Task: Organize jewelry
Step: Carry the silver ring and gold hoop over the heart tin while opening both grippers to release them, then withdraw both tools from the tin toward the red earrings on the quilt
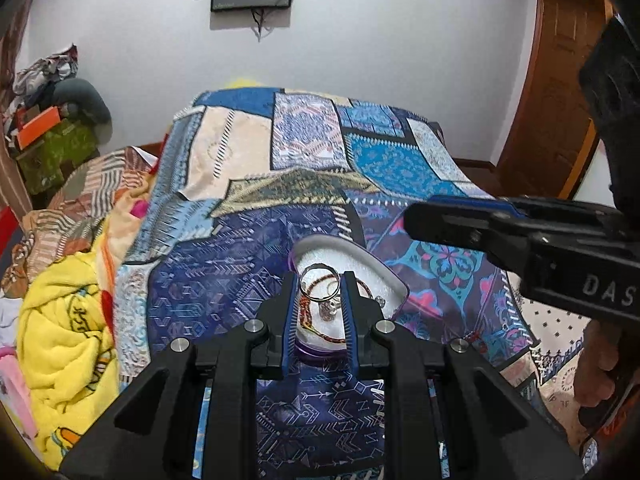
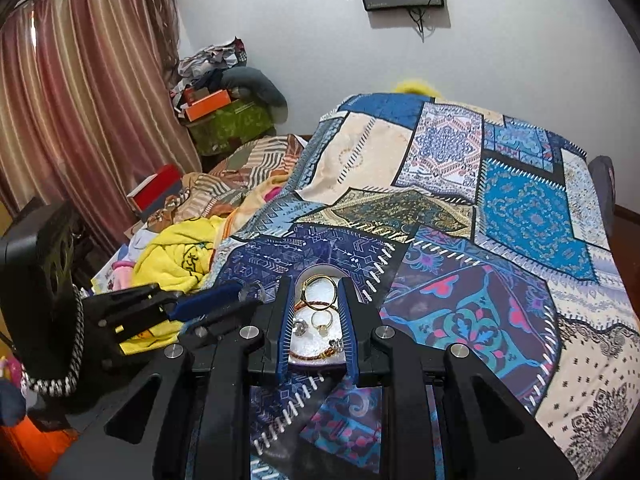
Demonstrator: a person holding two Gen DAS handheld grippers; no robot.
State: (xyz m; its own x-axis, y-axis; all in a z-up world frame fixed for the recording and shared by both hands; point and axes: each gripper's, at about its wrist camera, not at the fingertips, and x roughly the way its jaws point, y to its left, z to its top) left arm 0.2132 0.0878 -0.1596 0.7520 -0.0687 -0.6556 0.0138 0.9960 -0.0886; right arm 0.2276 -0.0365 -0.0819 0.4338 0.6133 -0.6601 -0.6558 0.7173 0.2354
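A purple heart-shaped jewelry box [image 1: 394,280] with white lining lies open on the patterned bedspread. It holds a silver bangle [image 1: 320,282], a braided red-brown bracelet [image 1: 320,334], rings and small charms. My left gripper [image 1: 320,284] hovers over the box, its jaws part open around the bangle, gripping nothing. In the right wrist view the same box [image 2: 320,272] shows a gold bangle [image 2: 320,292], a ring [image 2: 321,319] and a crystal charm [image 2: 300,327]. My right gripper [image 2: 316,288] is open above the box. The left gripper [image 2: 224,296] shows at its left.
The patchwork bedspread [image 1: 320,152] covers the bed. A yellow blanket [image 1: 68,344] and crumpled clothes lie at the left. Boxes and bags [image 2: 228,116] pile up by the curtain [image 2: 80,100]. A wooden door [image 1: 560,92] stands at the right. The right gripper [image 1: 424,220] crosses the left view.
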